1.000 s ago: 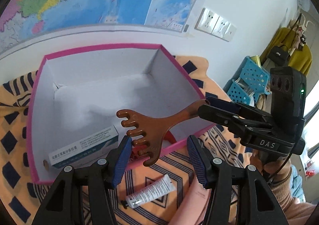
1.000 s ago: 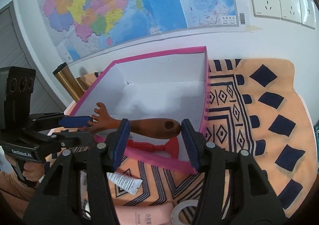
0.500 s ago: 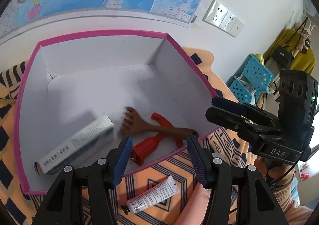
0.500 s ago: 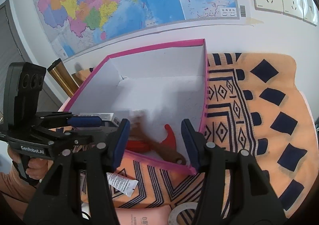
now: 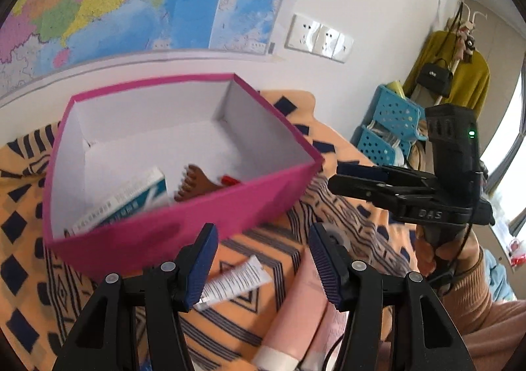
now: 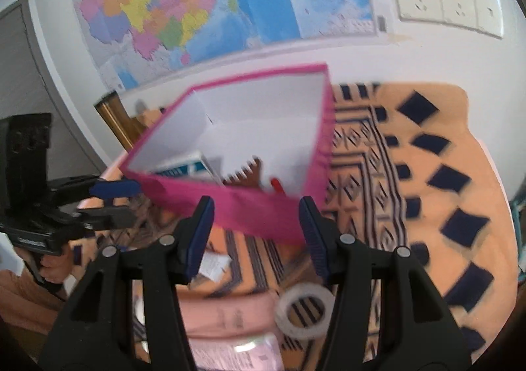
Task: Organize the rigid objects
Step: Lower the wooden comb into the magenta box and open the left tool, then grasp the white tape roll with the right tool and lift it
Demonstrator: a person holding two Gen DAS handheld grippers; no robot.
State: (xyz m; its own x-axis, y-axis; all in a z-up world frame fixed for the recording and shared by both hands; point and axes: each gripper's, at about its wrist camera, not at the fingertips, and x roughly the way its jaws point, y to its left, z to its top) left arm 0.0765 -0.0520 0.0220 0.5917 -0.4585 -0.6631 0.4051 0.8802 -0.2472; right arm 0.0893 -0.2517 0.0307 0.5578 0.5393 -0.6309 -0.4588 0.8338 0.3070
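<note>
A pink box (image 5: pixel 164 233) with white inside stands on the orange patterned cloth (image 5: pixel 33 239). In it lie a brown hand-shaped massager (image 5: pixel 194 183), a white and teal carton (image 5: pixel 131 200) and a red item (image 5: pixel 228 179). My left gripper (image 5: pixel 263 267) is open and empty just in front of the box, above a white tube (image 5: pixel 236 282) and a pink tube (image 5: pixel 296 315). My right gripper (image 6: pixel 256 233) is open and empty before the box's (image 6: pixel 256 210) near wall. The left wrist view shows the right gripper (image 5: pixel 342 178) beside the box's right corner. A tape roll (image 6: pixel 304 308) lies below it.
A wall with a map (image 5: pixel 131 3) and sockets (image 5: pixel 319 37) runs behind the box. Blue perforated baskets (image 5: pixel 391 127) and a yellow garment (image 5: pixel 460 75) stand at the right. A gold cylinder (image 6: pixel 118 121) leans at the box's far left. A person's hand (image 5: pixel 440 249) holds the right gripper.
The brown massager hung over the box's near edge between the grippers; it now lies inside the box. Both grippers have drawn back from the box.
</note>
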